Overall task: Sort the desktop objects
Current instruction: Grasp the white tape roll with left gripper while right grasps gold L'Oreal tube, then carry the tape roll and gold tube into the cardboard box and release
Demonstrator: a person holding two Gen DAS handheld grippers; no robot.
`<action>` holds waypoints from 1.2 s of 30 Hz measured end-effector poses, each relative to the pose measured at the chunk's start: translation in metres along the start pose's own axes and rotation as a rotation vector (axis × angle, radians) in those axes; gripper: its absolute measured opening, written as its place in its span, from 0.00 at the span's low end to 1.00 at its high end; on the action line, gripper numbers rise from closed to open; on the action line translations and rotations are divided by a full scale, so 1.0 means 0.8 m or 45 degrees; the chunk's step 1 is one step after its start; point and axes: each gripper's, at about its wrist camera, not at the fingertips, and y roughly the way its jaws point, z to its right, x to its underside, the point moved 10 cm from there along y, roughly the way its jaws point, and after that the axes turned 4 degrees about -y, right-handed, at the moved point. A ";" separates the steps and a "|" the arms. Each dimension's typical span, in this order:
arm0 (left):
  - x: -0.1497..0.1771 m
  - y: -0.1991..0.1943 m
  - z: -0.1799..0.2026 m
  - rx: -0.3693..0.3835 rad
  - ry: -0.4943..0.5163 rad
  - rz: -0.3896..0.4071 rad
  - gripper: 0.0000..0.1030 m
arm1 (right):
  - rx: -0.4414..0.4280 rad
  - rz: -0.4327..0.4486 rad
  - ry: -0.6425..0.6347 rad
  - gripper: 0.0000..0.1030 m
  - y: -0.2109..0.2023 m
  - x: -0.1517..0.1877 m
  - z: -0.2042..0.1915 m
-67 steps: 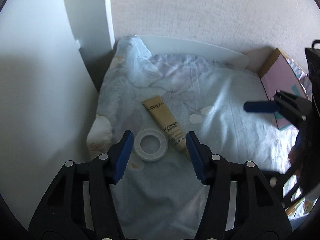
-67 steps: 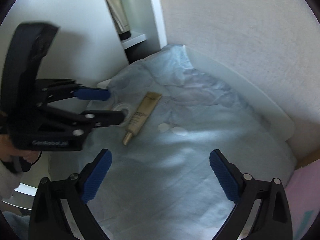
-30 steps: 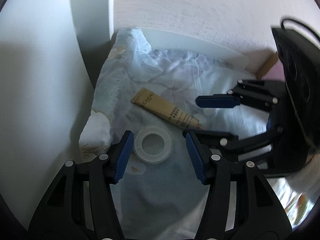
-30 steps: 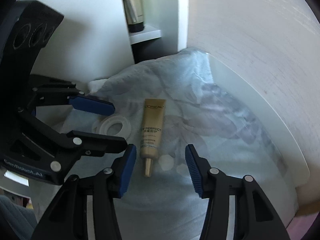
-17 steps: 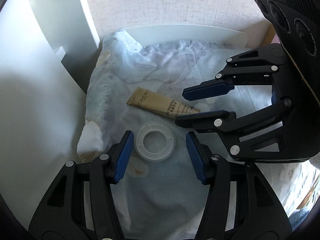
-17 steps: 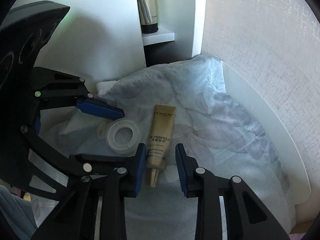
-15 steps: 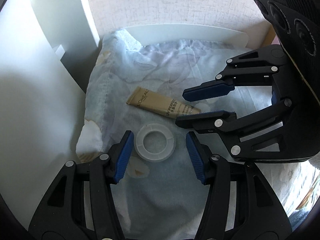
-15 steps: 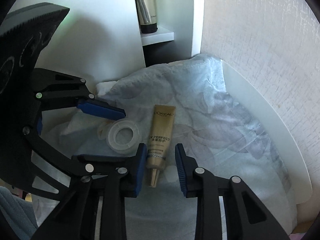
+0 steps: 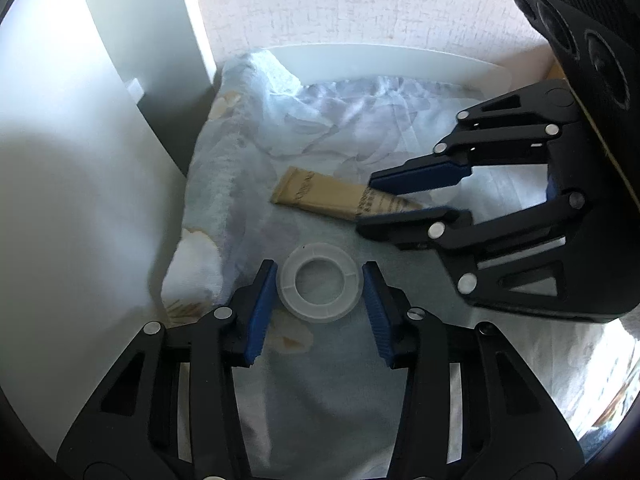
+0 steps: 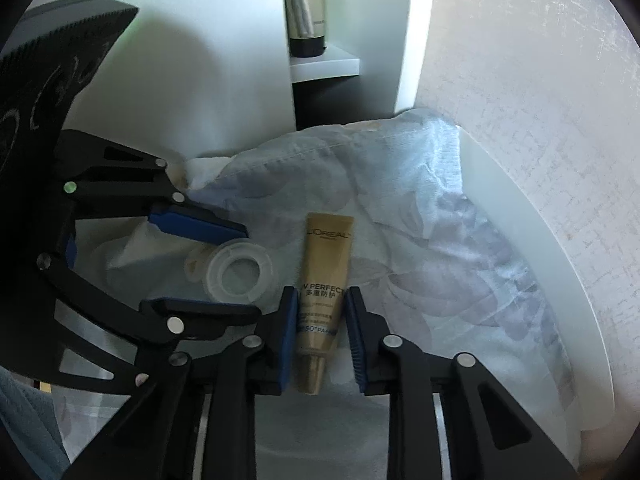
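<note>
A translucent tape roll (image 9: 332,310) lies flat on the pale blue floral cloth (image 9: 360,120). My left gripper (image 9: 319,270) straddles it, its jaws closing, with thin gaps still showing at both blue pads. A gold cream tube (image 10: 328,252) lies just beyond the roll, cap end toward the right wrist camera. My right gripper (image 10: 321,294) is shut on the tube's lower half, both pads against its sides. In the left wrist view the right gripper (image 9: 368,204) covers the tube's (image 9: 320,196) cap end. The right wrist view shows the left gripper (image 10: 248,272) around the tape roll (image 10: 216,276).
A white shelf panel (image 9: 80,160) stands close on the left of the cloth. A silver tube (image 10: 306,20) stands upright on a small white shelf behind. A low white rim (image 9: 380,56) and a textured wall bound the far side.
The right gripper's jaws have closed onto the gold tube. The left gripper's jaws have narrowed around the tape roll. Neither hand has travelled much.
</note>
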 end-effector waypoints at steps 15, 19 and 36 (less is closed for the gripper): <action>-0.036 -0.084 -0.008 -0.035 -0.064 0.069 0.39 | 0.001 0.131 0.253 0.21 -0.092 -0.028 0.018; -0.061 -0.131 0.009 -0.025 -0.062 0.125 0.39 | 0.027 0.167 0.282 0.21 -0.168 -0.022 0.015; -0.181 -0.191 0.277 0.274 0.157 0.254 0.39 | 0.397 0.166 0.517 0.20 -0.403 0.138 0.104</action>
